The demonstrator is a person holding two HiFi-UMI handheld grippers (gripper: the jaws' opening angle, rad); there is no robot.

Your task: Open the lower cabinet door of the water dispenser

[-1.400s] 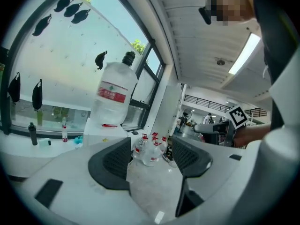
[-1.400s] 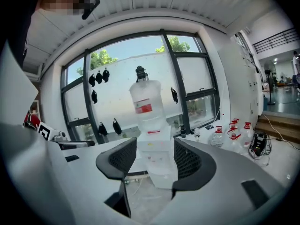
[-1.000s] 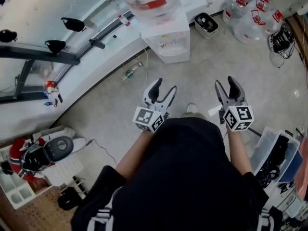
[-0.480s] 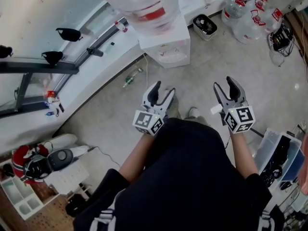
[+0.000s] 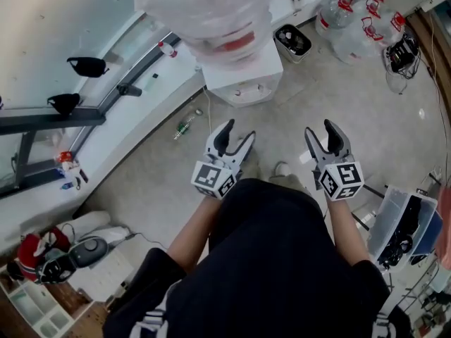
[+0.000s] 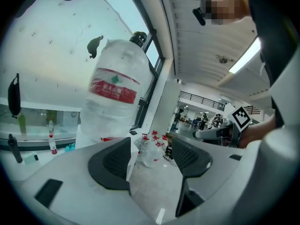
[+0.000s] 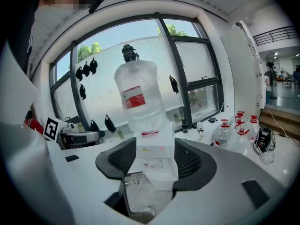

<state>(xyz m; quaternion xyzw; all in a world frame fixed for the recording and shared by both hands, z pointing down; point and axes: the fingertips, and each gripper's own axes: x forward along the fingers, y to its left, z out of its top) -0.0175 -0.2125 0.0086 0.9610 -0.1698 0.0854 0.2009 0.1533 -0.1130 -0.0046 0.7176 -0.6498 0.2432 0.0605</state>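
Observation:
The white water dispenser stands at the top middle of the head view under a big clear bottle with a red label. Both grippers hover over the floor in front of it, a short way off and touching nothing. My left gripper is open and empty. My right gripper is also open and empty. In the right gripper view the dispenser shows between the spread pads, its lower front partly hidden behind them. The left gripper view looks past the bottle on its left side.
Several spare water bottles and a black bin stand to the right of the dispenser. A green bottle and a cable lie on the floor at its left. A white window ledge runs along the left. A crate sits at the right.
Both grippers and the person have moved closer to the dispenser, which now looms larger in the head view. The jaws of both grippers stay spread as before.

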